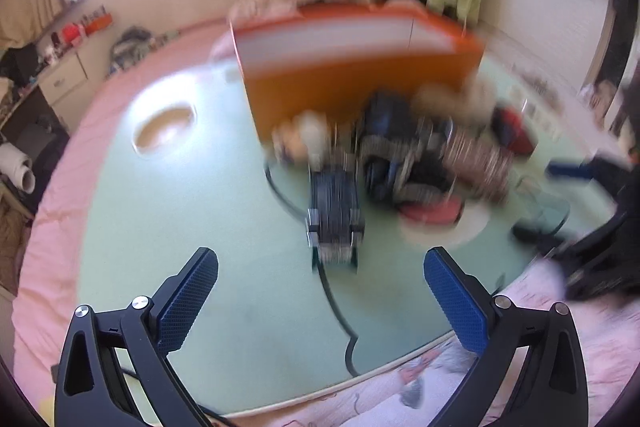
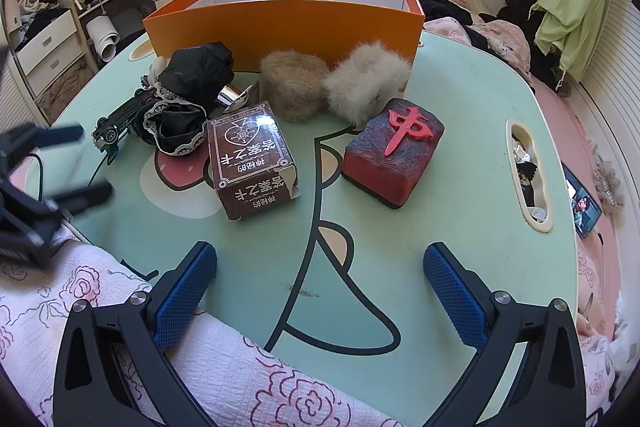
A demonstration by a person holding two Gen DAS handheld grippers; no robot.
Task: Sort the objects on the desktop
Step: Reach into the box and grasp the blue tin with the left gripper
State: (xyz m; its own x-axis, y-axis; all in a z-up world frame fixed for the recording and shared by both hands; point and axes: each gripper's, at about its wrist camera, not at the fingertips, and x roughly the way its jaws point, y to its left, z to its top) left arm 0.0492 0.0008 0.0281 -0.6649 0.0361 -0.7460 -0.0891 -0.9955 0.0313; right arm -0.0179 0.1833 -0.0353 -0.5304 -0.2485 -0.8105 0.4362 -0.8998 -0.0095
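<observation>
right gripper [image 2: 320, 291] angled down over green table [image 2: 460, 227], fingers wide and empty, left gripper [image 1: 320, 303] likewise

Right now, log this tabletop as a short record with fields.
surface: pale green cartoon-print table
container: orange box, open top, at the far side
nearest items: brown printed box beside red mahjong-tile block, apart
behind them: tan fur piece and white fur piece, in front of the orange box
left cluster: black lace fabric, toy car tipped over
right gripper: open, holding nothing
left gripper: open, holding nothing; view blurred
</observation>
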